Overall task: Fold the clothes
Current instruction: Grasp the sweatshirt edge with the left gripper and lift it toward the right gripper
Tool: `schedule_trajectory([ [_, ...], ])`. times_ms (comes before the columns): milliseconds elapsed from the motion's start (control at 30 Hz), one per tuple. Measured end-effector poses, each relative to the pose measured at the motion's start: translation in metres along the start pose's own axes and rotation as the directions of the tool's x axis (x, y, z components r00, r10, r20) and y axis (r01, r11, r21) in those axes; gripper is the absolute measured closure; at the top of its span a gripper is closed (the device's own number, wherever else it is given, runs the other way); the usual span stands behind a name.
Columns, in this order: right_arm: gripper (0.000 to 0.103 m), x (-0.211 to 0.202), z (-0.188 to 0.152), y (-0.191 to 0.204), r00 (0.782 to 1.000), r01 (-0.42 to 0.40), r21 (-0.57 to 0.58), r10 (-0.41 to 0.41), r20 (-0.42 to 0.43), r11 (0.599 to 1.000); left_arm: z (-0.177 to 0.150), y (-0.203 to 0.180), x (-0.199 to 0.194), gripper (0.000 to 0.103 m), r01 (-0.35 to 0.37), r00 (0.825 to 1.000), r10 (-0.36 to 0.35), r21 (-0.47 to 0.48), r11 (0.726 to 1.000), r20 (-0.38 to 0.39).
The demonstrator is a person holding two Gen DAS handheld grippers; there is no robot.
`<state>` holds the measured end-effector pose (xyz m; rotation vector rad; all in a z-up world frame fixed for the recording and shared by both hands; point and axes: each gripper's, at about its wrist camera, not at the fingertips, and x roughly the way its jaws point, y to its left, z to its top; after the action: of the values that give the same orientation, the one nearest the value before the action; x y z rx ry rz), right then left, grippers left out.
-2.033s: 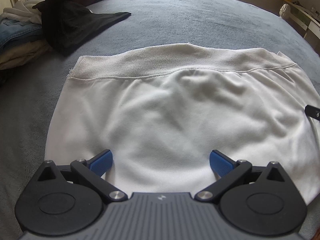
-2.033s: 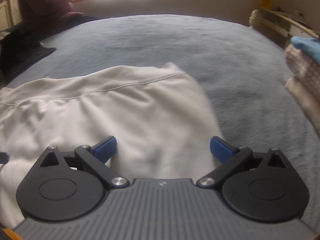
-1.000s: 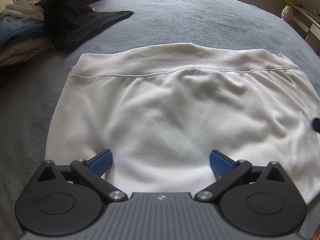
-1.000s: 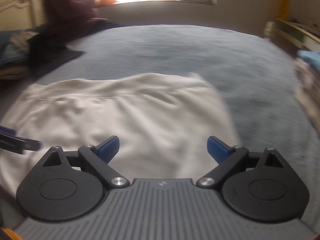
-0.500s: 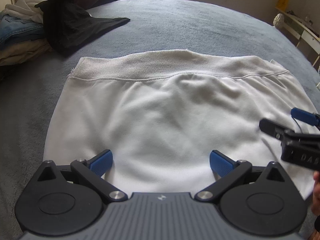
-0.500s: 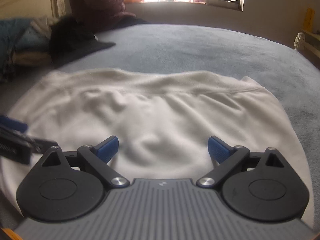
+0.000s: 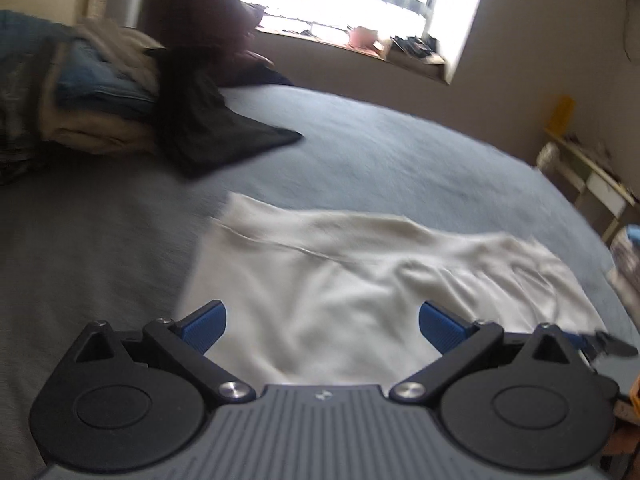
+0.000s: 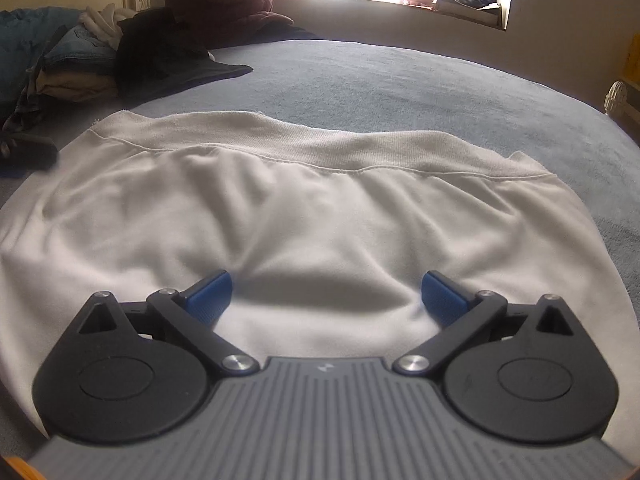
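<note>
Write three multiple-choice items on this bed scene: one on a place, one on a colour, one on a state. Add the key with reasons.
1. Where does the black garment lie?
A. beyond the white garment, by the clothes pile
B. on the windowsill
C. inside a drawer

2. What colour is the garment under the right gripper?
A. red
B. white
C. green

3. How do the right gripper's jaws stand?
A. clamped on the ribbed band
B. shut, empty
C. open

Key: A, it drapes off the clothes pile onto the blanket; B, white cloth fills the right wrist view; C, the blue pads stand wide apart, gripping nothing.
</note>
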<state>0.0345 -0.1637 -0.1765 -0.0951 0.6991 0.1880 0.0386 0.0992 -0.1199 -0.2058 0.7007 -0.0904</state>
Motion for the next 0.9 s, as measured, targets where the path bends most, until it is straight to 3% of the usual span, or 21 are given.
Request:
schedule_trajectory([
  [200, 0.001, 0.002, 0.001, 0.000, 1.000, 0.002, 0.005, -0.001, -0.005, 1.000, 0.009, 0.046, 0.016, 0.006, -0.051, 0.999, 0.050, -0.089, 0.995, -0.018],
  [367, 0.001, 0.002, 0.001, 0.001, 1.000, 0.003, 0.005, -0.003, -0.010, 1.000, 0.012, 0.072, 0.040, 0.032, -0.004, 0.998, -0.005, -0.142, 0.990, -0.064],
  [500, 0.001, 0.003, 0.001, 0.000, 1.000, 0.003, 0.005, -0.003, -0.009, 1.000, 0.013, 0.082, 0.057, 0.039, 0.051, 0.997, -0.059, -0.144, 0.988, -0.058],
  [667, 0.001, 0.004, 0.001, 0.000, 1.000, 0.003, 0.004, -0.003, -0.009, 1.000, 0.011, 0.094, 0.062, 0.070, 0.100, 0.993, -0.111, -0.184, 0.978, -0.046],
  [800, 0.001, 0.004, 0.001, 0.000, 1.000, 0.001, 0.004, -0.001, -0.008, 1.000, 0.002, 0.108, 0.052, 0.070, 0.164, 0.976, -0.196, -0.269, 0.949, -0.094],
  [900, 0.001, 0.005, 0.000, 0.000, 1.000, 0.001, 0.004, -0.001, -0.005, 1.000, -0.006, 0.108, 0.046, 0.068, 0.177, 0.970, -0.216, -0.285, 0.942, -0.109],
])
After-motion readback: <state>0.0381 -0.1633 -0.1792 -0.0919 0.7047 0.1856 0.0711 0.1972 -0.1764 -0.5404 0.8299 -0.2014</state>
